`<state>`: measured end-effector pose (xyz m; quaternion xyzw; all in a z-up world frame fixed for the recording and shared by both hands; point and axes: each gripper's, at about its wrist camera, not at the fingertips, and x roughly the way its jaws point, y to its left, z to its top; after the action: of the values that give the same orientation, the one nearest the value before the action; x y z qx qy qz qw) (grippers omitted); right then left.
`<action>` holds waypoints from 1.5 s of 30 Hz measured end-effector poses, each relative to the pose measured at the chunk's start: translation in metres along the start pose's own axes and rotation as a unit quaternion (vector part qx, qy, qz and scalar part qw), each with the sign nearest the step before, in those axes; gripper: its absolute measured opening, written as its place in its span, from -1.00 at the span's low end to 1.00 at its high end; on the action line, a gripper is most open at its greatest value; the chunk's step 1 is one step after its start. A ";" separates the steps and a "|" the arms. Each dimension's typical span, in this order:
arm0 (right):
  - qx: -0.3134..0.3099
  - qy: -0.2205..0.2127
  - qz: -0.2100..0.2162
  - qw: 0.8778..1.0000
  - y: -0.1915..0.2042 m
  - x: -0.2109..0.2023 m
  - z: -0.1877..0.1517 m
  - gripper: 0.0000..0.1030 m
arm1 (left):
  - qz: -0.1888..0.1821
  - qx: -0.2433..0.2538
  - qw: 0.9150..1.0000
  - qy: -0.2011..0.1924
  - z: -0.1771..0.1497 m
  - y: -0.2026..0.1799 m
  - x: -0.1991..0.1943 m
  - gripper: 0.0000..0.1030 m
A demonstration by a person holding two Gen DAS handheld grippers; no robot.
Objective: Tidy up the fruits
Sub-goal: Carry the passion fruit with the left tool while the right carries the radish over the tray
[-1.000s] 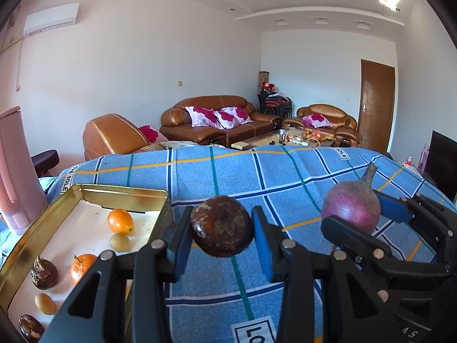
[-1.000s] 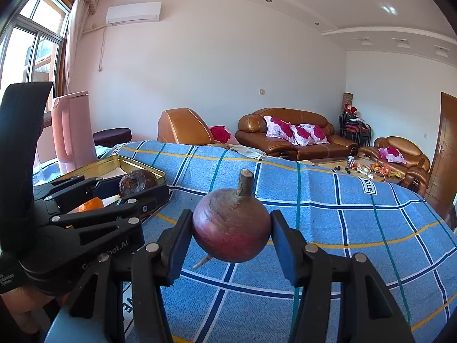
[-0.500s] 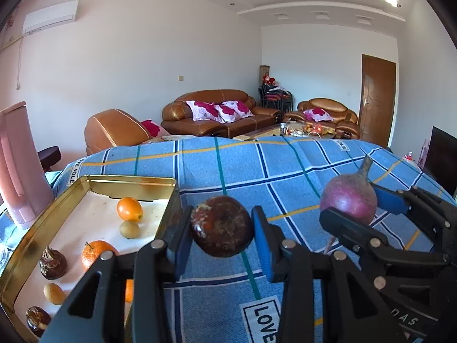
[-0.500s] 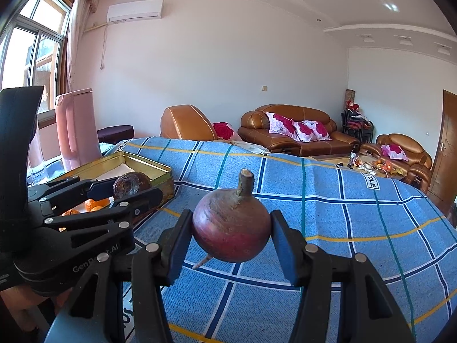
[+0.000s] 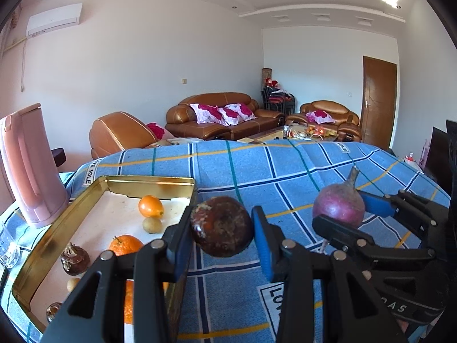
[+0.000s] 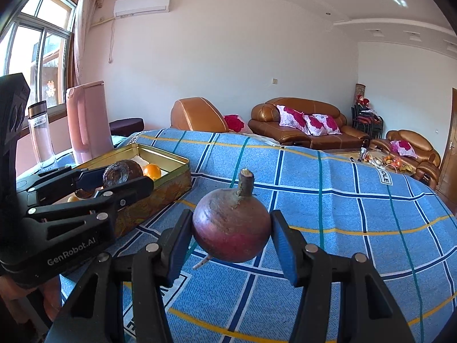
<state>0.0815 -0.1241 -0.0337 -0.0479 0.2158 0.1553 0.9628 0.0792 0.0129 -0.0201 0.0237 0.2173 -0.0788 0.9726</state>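
My left gripper [image 5: 222,228] is shut on a dark brown round fruit [image 5: 221,234] and holds it above the right wall of a gold tin tray [image 5: 148,181]. It also shows in the right wrist view [image 6: 122,175]. My right gripper [image 6: 231,235] is shut on a purple-red beet with a stem [image 6: 231,228], held above the blue checked cloth [image 6: 342,200]; it also shows in the left wrist view [image 5: 340,208]. The tray holds several oranges [image 5: 150,206], small yellow fruits [image 5: 152,225] and brown bulbs [image 5: 74,260].
A pink kettle [image 5: 28,165] stands left of the tray, with a clear bottle [image 6: 41,134] beside it. A glass [image 5: 8,250] sits at the far left. Brown leather sofas [image 5: 225,117] and a door [image 5: 378,100] lie beyond the table.
Both grippers have moved left toward the tray with their loads. The tray now sits closer and the brown fruit is over its right wall.
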 end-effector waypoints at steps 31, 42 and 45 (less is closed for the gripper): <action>-0.025 0.005 0.075 0.997 0.078 0.001 0.018 0.09 | 0.042 -0.037 0.998 0.013 -0.011 0.076 -0.033 -0.20; -0.044 0.004 0.098 0.994 0.108 0.007 0.024 0.09 | 0.067 -0.054 0.996 0.012 -0.012 0.106 -0.039 -0.20; -0.048 0.004 0.103 0.994 0.115 0.009 0.027 0.09 | 0.074 -0.060 0.995 0.012 -0.014 0.113 -0.041 -0.20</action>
<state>0.0630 -0.0079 -0.0165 -0.0722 0.2155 0.2637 0.9374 0.0554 0.1318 -0.0136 -0.0180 0.2307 0.0072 0.9728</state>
